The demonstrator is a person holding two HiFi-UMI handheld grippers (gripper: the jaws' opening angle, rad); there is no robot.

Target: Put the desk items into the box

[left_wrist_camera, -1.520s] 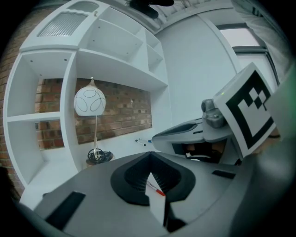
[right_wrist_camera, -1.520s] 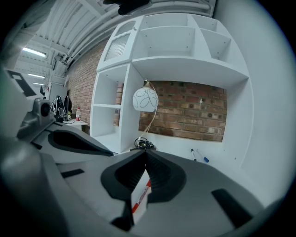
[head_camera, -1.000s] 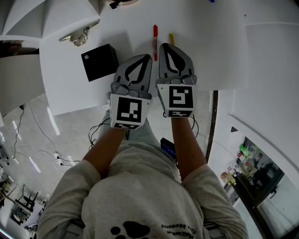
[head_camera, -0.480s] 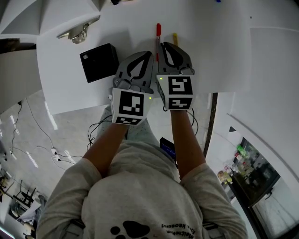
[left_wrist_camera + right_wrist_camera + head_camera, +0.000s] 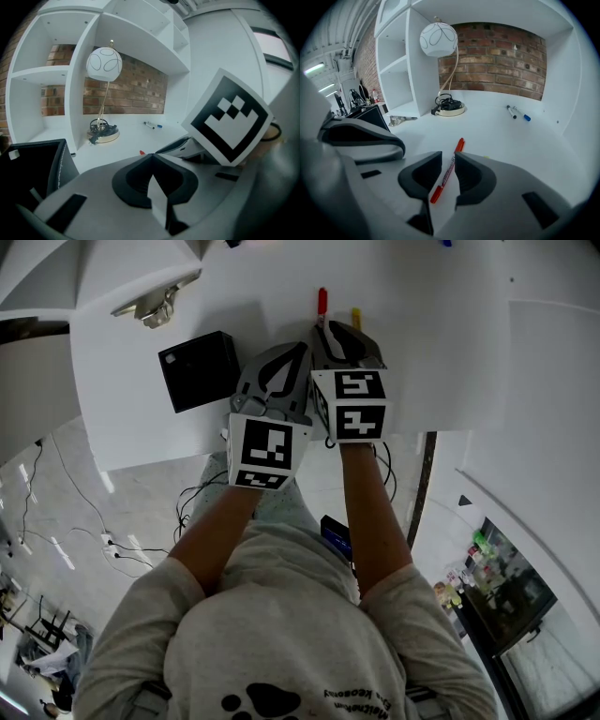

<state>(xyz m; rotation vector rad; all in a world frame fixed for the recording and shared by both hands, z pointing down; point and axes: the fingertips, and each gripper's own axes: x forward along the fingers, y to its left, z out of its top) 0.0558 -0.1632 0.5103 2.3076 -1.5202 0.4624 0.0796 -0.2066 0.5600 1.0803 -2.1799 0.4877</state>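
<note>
The right tongs (image 5: 448, 158) are just opening, straddling without gripping the red marker (image 5: 459, 145) lying on the desk (image 5: 497, 131); the left tongs (image 5: 152, 158) are sitting shut, empty, the black box (image 5: 197, 368) at their ten o'clock

Grey short-sleeved T-shirt (image 5: 281, 615), black paw print (image 5: 267, 701), small lettering (image 5: 361, 699).

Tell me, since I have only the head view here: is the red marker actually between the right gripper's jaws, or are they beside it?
Observer: The right gripper view shows the red marker lying between the right gripper's jaws, which have just been opening; the pads stand clear of it.
Operator: And the left gripper?
Observer: Its own view shows the left gripper's jaws together, nothing between them.
Operator: Anything farther back?
Observer: Two pens lie side by side well beyond the marker.
</note>
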